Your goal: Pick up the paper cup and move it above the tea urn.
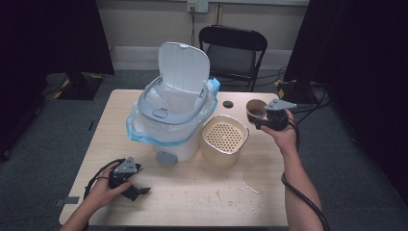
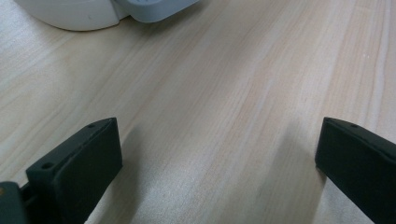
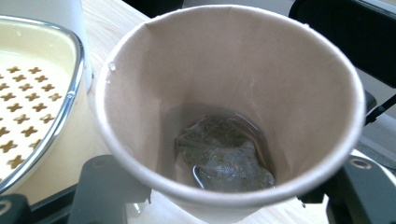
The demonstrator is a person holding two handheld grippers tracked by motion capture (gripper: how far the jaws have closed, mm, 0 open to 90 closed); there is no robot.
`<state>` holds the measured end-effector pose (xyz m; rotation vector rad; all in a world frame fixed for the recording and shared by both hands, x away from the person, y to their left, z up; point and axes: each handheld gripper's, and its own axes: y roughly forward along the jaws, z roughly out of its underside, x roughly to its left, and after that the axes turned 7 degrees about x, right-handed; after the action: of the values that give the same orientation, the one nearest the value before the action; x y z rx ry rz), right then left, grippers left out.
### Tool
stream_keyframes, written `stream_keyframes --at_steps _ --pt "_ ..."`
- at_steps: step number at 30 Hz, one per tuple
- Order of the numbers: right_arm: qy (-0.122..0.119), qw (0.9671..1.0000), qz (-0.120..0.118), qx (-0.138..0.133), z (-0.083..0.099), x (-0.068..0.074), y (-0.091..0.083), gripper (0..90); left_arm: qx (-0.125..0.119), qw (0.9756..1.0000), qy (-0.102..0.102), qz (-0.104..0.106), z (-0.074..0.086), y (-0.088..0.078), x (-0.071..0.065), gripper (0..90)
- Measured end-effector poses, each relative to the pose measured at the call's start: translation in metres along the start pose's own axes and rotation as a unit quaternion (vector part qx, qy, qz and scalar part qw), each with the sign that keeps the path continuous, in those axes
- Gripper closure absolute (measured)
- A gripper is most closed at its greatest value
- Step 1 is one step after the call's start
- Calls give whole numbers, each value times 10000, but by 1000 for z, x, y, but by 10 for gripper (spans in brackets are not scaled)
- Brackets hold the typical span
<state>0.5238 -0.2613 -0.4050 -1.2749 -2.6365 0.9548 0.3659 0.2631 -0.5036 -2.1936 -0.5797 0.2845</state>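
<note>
From the high view, my right claw (image 1: 262, 118) is clamped on a brown paper cup (image 1: 255, 109), held up just past the far right side of the pale wood-grain worktop (image 1: 192, 192). The cup's a plain round tapered thing with a matte kraft look. Beside it sits a cream-coloured container (image 1: 224, 139) with rounded corners and a perforated insert on top. Left of that is a white plastic bin (image 1: 171, 115) with a grey-blue rim, its ribbed lid flipped upright, and a crinkly clear-blue liner bag (image 1: 137, 132) spilling over the sides. My left claw (image 1: 134, 188) rests low near the front left corner of the worktop, jaws apart with nothing in them. A few crumbs or flakes (image 1: 240, 190) are scattered on the wood at the front.

Left claw view: the two matte black pads (image 2: 79, 163) stand wide apart over smooth light wood, with the glossy white base of the bin at the top edge.

Right claw view: looking straight down into the cup, rolled lip, smooth tan inner wall, and a soggy, dark teabag (image 3: 224, 156) sitting in a shallow pool of liquid at the bottom. Black jaws press on either side of the cup. At left there's the container's shiny metal rim and its little cross-shaped holes.
</note>
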Motion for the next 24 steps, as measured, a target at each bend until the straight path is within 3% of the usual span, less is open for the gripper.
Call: stream_keyframes --at_steps 11,24 --pt "-348 9992 175 -80 -17 2 3 375 1 10000 0 0 0 0 0 0" --pt "-856 9956 339 -149 -32 8 4 381 1 10000 0 1 0 0 0 0"
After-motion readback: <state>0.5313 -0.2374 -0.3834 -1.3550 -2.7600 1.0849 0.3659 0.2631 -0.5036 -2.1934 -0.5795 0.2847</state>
